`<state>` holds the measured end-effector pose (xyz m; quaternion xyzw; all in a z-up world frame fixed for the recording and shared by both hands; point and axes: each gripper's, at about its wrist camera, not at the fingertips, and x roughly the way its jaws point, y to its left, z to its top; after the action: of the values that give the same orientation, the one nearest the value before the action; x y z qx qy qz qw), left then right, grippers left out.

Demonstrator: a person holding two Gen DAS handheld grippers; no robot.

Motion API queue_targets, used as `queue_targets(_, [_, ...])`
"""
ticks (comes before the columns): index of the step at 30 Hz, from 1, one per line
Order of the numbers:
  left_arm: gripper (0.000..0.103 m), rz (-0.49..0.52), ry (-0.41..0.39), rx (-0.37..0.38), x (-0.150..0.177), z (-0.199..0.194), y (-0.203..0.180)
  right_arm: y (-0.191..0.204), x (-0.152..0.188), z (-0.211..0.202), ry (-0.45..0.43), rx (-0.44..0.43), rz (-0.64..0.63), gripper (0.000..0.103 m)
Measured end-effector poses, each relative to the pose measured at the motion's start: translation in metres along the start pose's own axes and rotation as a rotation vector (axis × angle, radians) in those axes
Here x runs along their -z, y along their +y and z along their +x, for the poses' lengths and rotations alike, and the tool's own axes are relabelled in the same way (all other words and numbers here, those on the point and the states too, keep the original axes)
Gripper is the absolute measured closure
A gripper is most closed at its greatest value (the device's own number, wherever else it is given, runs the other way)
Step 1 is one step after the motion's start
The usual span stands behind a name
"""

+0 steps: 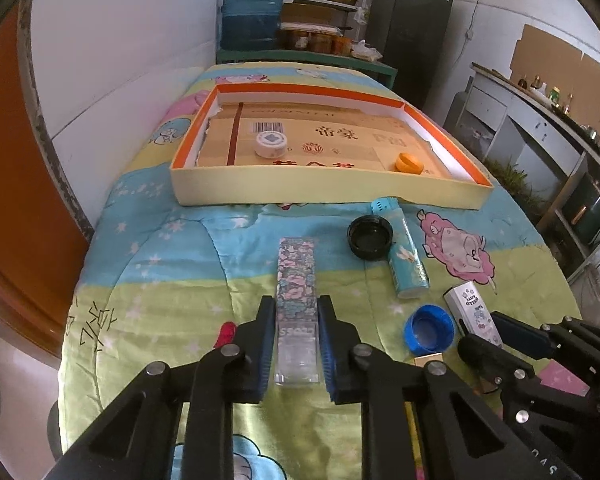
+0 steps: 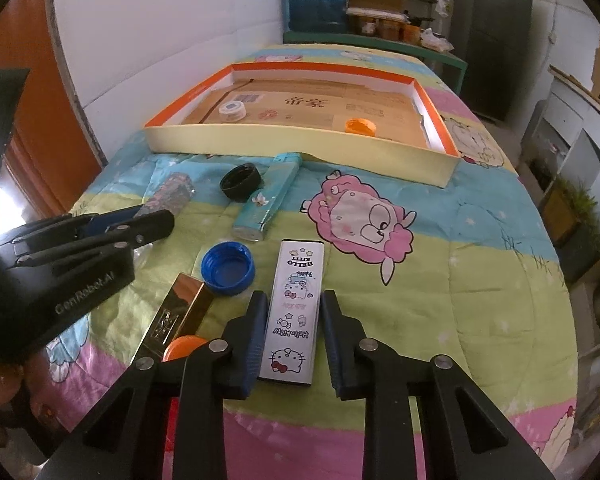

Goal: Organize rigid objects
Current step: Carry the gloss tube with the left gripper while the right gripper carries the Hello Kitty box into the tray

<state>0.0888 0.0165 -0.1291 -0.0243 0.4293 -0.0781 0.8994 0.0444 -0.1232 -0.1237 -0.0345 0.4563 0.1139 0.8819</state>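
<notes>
A long floral box with a clear end (image 1: 296, 268) lies on the cartoon quilt, and my left gripper (image 1: 297, 308) is shut on its near half, pads pressed to both long sides. To the right, a white Hello Kitty box (image 2: 296, 300) lies lengthwise with my right gripper (image 2: 294, 300) shut on it. A shallow cream tray with an orange rim (image 1: 320, 196) sits farther back. It holds a white round tin (image 1: 271, 144) and an orange cap (image 1: 409, 163) on cardboard.
Between the boxes and the tray lie a black lid (image 1: 370, 237), a turquoise tube (image 1: 406, 256) and a blue cap (image 1: 430, 328). A gold box (image 2: 180, 316) and another orange cap (image 2: 184, 346) lie by the right gripper. A wall runs along the left.
</notes>
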Motion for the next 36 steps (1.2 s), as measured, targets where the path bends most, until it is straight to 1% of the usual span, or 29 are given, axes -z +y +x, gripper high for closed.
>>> queue_targets(6, [0.082, -0.005, -0.004, 0.003, -0.001, -0.001, 0.000, -0.010, -0.001, -0.006, -0.016, -0.005, 0.031, 0.076])
queue_targets(14, [0.082, -0.007, -0.009, 0.007, 0.000, -0.004, 0.000, -0.014, -0.004, -0.008, -0.027, 0.001, 0.040, 0.076])
queue_targets(36, [0.083, -0.001, -0.064, 0.029, -0.009, -0.031, -0.005, -0.018, -0.009, -0.022, -0.071, 0.010, 0.046, 0.076])
